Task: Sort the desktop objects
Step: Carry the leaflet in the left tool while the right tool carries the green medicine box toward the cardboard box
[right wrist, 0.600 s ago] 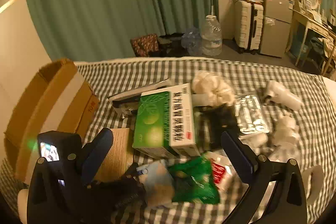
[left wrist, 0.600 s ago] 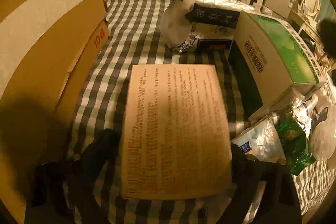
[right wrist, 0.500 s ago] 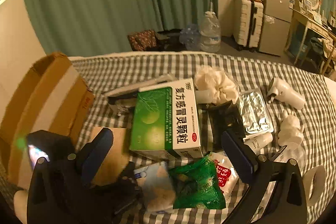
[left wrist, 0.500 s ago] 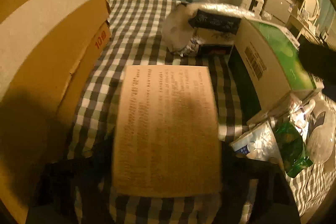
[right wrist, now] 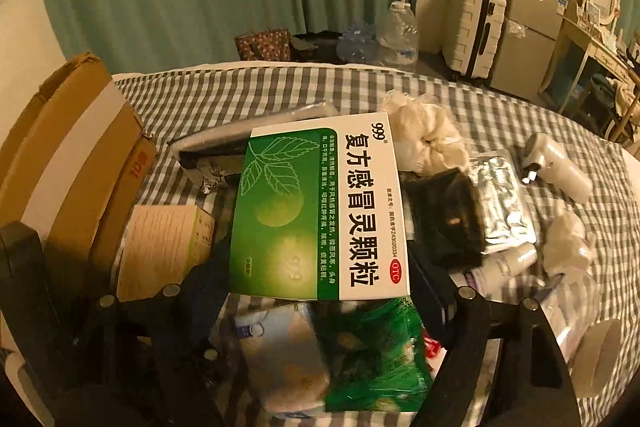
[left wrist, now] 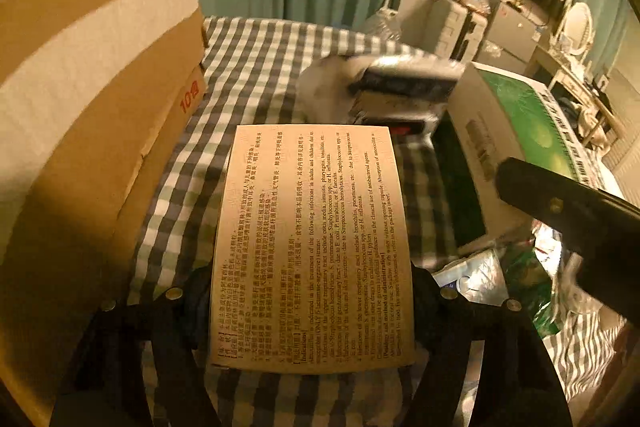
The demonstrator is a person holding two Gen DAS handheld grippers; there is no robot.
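Note:
My left gripper (left wrist: 312, 287) is shut on a flat tan medicine box (left wrist: 312, 247) with printed text, held just above the checked cloth; the box also shows in the right wrist view (right wrist: 160, 247). My right gripper (right wrist: 320, 291) has its jaws on both sides of the green and white medicine box (right wrist: 320, 211) and appears closed on it; that box also shows in the left wrist view (left wrist: 520, 143). A finger of the right gripper (left wrist: 568, 211) crosses the left wrist view at the right.
An open cardboard box (left wrist: 92, 99) stands at the left, also seen in the right wrist view (right wrist: 68, 151). A silver pouch (left wrist: 384, 91), green packet (right wrist: 372, 359), blister packs (right wrist: 500, 199), white bottle (right wrist: 556, 167) and white cloth (right wrist: 424, 139) lie on the checked bed.
The left gripper closed on the tan box and lifted it slightly. The right gripper moved forward and down until its jaws reached the sides of the green box.

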